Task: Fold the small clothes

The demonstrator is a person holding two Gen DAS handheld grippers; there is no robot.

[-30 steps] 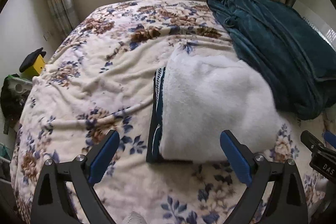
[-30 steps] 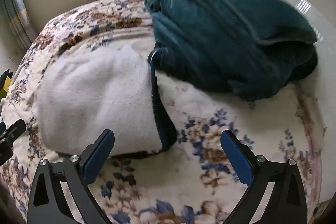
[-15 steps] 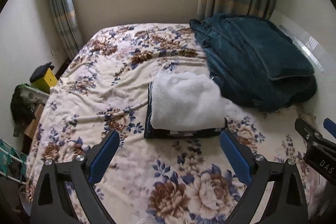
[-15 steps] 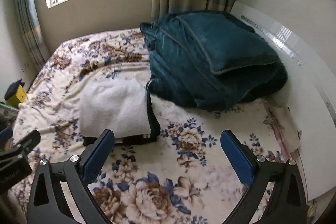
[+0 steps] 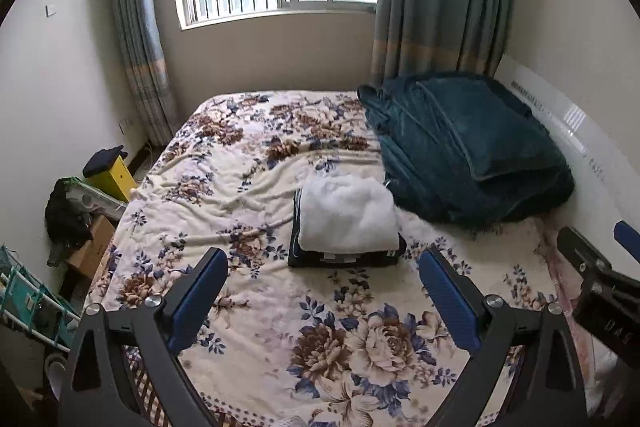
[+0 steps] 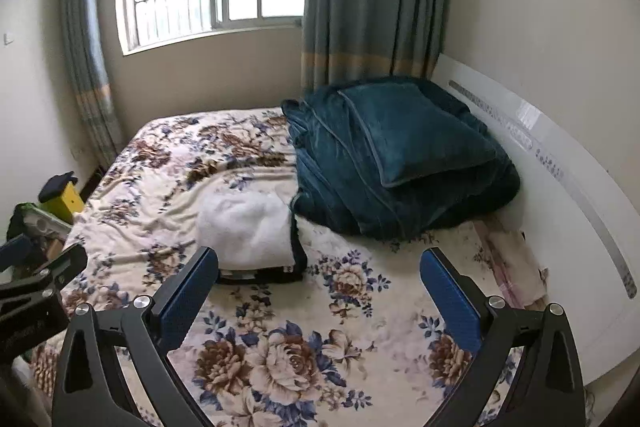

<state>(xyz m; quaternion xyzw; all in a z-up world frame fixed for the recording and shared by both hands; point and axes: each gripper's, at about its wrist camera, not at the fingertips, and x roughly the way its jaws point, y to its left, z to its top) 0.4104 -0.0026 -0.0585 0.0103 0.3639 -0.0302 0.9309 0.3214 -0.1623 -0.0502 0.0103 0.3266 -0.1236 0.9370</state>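
Observation:
A folded white fleecy garment (image 5: 346,215) lies on top of a folded dark navy garment (image 5: 344,259) in the middle of the floral bed (image 5: 248,195). The stack also shows in the right wrist view, white piece (image 6: 246,229) over the dark one (image 6: 276,273). My left gripper (image 5: 324,291) is open and empty, held back above the near part of the bed. My right gripper (image 6: 318,287) is open and empty too, well short of the stack. The right gripper's body (image 5: 600,287) shows at the right edge of the left wrist view.
A folded teal blanket (image 5: 468,155) with a pillow lies at the back right of the bed, beside the white headboard (image 6: 560,187). A yellow box (image 5: 114,175), bags and a rack (image 5: 24,291) stand on the floor at the left. Window and curtains are behind.
Both grippers have pulled back and up from the folded stack, which now looks small and far. Both stayed open and empty. The stack has not moved.

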